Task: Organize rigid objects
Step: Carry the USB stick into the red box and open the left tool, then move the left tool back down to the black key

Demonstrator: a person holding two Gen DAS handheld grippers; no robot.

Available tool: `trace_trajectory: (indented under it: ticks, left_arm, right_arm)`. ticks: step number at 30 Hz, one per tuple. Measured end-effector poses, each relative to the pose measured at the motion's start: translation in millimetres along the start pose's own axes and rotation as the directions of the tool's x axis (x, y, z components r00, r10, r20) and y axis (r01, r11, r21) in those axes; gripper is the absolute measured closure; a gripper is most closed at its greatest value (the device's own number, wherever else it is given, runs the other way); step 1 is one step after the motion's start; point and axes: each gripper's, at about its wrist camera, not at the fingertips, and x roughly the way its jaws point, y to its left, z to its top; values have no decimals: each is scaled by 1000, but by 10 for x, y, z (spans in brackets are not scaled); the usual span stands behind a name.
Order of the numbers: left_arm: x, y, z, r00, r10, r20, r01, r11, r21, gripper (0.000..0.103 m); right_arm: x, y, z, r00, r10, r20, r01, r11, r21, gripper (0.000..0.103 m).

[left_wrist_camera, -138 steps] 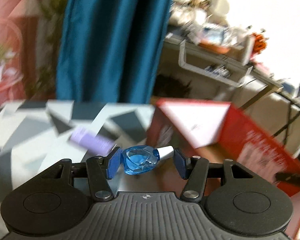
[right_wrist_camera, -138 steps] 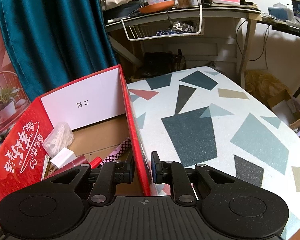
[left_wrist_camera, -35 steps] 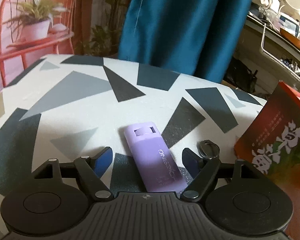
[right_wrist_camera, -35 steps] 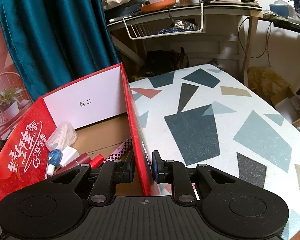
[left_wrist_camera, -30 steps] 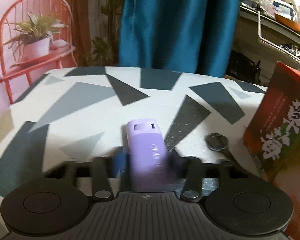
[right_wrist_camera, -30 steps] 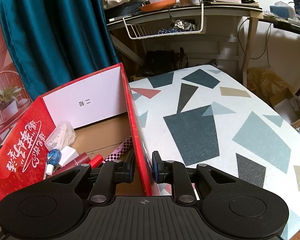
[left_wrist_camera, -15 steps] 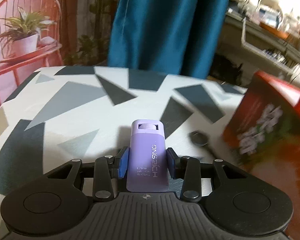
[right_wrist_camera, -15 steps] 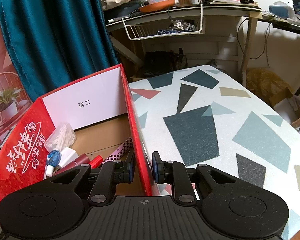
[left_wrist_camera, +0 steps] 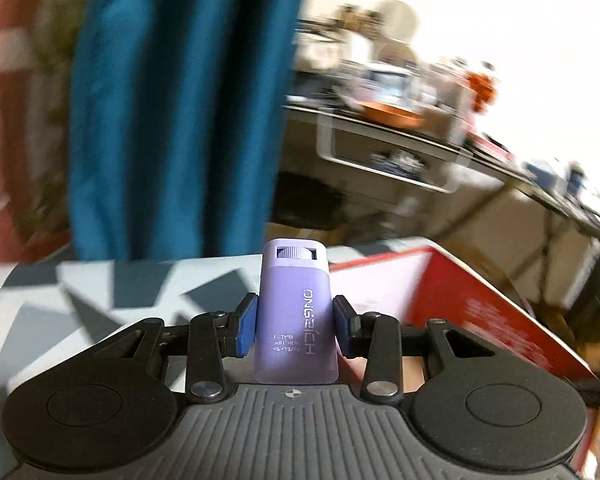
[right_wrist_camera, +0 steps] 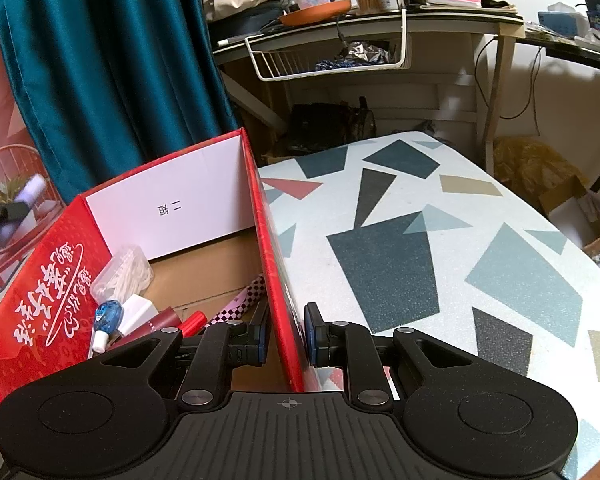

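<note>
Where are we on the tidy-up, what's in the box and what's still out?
Done: the red box already holds the blue correction tape, a clear packet, a white block and red pens. In hand: the left gripper is shut on the purple case, raised near the box; the right gripper clamps the box wall. Left: dropping the case in. Other loose items are not visible.

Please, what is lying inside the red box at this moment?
Inside the red box, the right wrist view shows a clear packet of white items, a blue correction tape, a white block, a red pen and a checkered strip. The right gripper hides the near floor.
</note>
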Motion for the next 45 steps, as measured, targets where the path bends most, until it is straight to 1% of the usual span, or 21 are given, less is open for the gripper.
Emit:
trace_trajectory:
  ticks: [2,4,7,10,15,17,19,23,24,27,29,32,33,36,38,41,43,45]
  left_arm:
    - [35,-211,-1,999,-46,-29,48,996,75,61]
    - [100,-396,-45,994,-92,-64,100,985,143,61]
    - [200,-563,-127,985,-130,-110,150,968,203,61]
    - [256,-655,-213,979,-146,-142,176,956,234,61]
    - [325,-691,-316,968,-162,-193,211,939,272,61]
    - [334,-717,-355,959,-184,-216,240,932,271,61]
    - [305,-732,-401,951,-207,-229,269,920,286,61]
    - [294,-816,-449,935,-236,-265,312,902,298,61]
    - [305,-840,-464,934,-232,-273,313,899,305,61]
    - [329,-906,-499,937,-214,-276,303,890,341,61]
    - [344,-883,-483,937,-218,-272,303,896,324,61]
    - [357,-823,-431,929,-248,-274,323,904,280,61]
    - [353,-810,-413,931,-250,-268,322,907,273,61]
    - [312,-717,-323,942,-257,-217,305,923,234,60]
    - [278,-596,-238,952,-254,-172,285,940,189,54]
    - [227,-348,-120,969,-219,-114,232,966,114,51]
    - [211,-143,-77,983,-161,-91,166,985,52,51]
    - [215,64,-78,993,-89,-82,89,996,-12,51]
  right_arm:
    - [-1,0,0,1000,0,0,0,1000,0,85]
    - [-1,-1,0,1000,0,-1,0,1000,-1,85]
    - [-4,1,5,1000,3,-2,-3,1000,-2,85]
    - [-2,6,5,1000,4,-2,-4,1000,-4,85]
    - [0,5,0,1000,6,2,-6,1000,-4,85]
    - [2,4,0,1000,7,3,-7,1000,-3,85]
    - [2,4,-1,1000,7,3,-7,1000,-4,85]
    - [5,3,3,1000,6,2,-6,1000,0,85]
    - [5,0,3,1000,6,1,-6,1000,1,85]
    - [3,-3,0,1000,7,2,-7,1000,3,85]
    - [5,0,2,1000,7,1,-7,1000,3,85]
    - [2,-4,0,1000,8,2,-8,1000,4,85]
    - [3,-4,1,1000,8,2,-8,1000,4,85]
    - [1,-6,-3,1000,8,2,-8,1000,4,85]
    - [1,-6,-3,1000,8,1,-8,1000,3,85]
    - [2,-5,-3,1000,8,2,-8,1000,3,85]
    - [6,-5,-5,1000,9,2,-9,1000,4,85]
    - [3,-4,-12,1000,9,2,-9,1000,5,84]
